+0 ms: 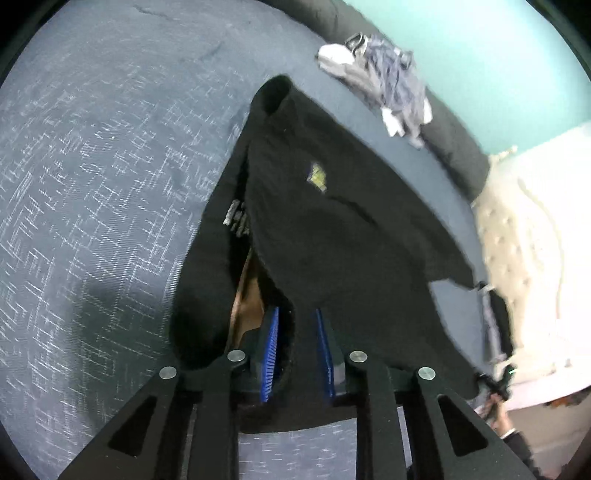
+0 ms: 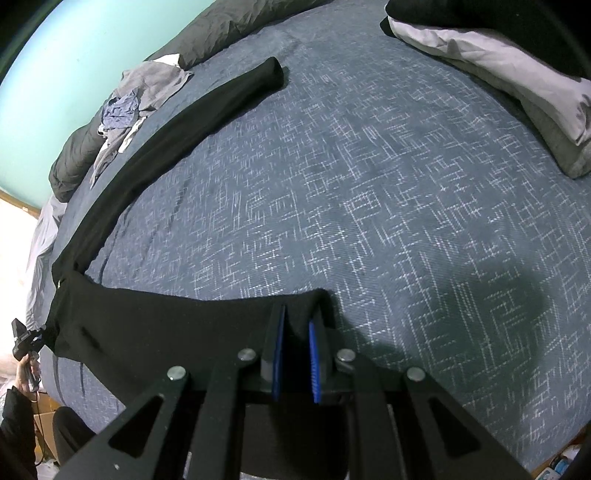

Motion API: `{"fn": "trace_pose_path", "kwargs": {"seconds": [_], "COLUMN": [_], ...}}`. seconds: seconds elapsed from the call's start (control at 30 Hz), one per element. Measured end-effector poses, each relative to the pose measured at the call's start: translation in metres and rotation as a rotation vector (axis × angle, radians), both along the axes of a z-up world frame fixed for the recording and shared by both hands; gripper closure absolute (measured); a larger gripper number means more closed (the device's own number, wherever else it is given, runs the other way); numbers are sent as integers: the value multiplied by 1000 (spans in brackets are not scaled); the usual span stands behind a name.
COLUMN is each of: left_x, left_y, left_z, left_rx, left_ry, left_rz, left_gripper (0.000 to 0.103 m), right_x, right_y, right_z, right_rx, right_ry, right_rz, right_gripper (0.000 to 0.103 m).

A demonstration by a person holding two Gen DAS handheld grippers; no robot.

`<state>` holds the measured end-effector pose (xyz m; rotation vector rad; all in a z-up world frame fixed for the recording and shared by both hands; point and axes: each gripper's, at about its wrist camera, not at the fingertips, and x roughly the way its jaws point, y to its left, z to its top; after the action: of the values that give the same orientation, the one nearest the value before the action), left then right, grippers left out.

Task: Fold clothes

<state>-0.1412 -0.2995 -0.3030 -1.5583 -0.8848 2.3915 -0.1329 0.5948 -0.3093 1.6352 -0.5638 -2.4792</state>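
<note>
The black garment [image 2: 155,321], seemingly a long-sleeved top, is stretched between the 2 claws above the blue patterned bed [image 2: 369,184]. The right claw [image 2: 297,354] is closed on an edge of the cloth, which is bunched between its blue pads [image 2: 314,362]. The left claw [image 1: 295,354] also has black fabric between its pads [image 1: 271,350], and they appear to press on it, though the folds hide the contact itself.

From the right claw the garment runs off to the left, toward the left claw, and from that far end 1 long sleeve [image 2: 207,110] lies out across the bed, pointing away toward the pile of grey and blue clothes [image 2: 140,99] by the dark duvet [image 2: 221,26]. So the long axis runs from the claws out to the sleeve cuff. My judgement is that the left hand is nearer the sleeve and would handle it, while the right holds the body edge.

In the left wrist view a small yellow patch [image 1: 317,177] sits on the cloth, and a pale printed label [image 1: 236,218] shows inside; neither can be read.
</note>
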Motion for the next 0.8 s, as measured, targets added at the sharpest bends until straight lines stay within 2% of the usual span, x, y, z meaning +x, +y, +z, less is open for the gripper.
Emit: {"fn": "trace_pose_path", "kwargs": {"seconds": [0.07,0.17,0.23,0.27,0.47,0.6,0.7,0.8], "left_x": [-3,-2,-1,0,11,25,35,42], "left_y": [1,-1,0,1,-13,-30,-37,-41], "left_z": [-5,-11,-13,-12,18,40,39,27], "left_rx": [-33,-43,-53,-67,-72,-38,-23,-24], "left_ry": [-24,-33,-27,-21,47,91,88,65], "left_rz": [-8,-8,-9,-9,17,30,47,55], "left_gripper": [74,76,89,100,101,101,101,100], "right_x": [0,0,-1,-1,3,3,7,12], "right_y": [0,1,1,0,6,10,17,32], "right_z": [0,0,-1,-2,17,36,50,58], "right_rx": [-1,-2,-1,0,-29,-36,-36,-39], "right_ry": [-1,-2,-4,-5,53,83,108,121], "right_rz": [0,2,2,2,-20,-25,-44,-93], "right_gripper": [92,92,92,92,92,92,95,97]}}
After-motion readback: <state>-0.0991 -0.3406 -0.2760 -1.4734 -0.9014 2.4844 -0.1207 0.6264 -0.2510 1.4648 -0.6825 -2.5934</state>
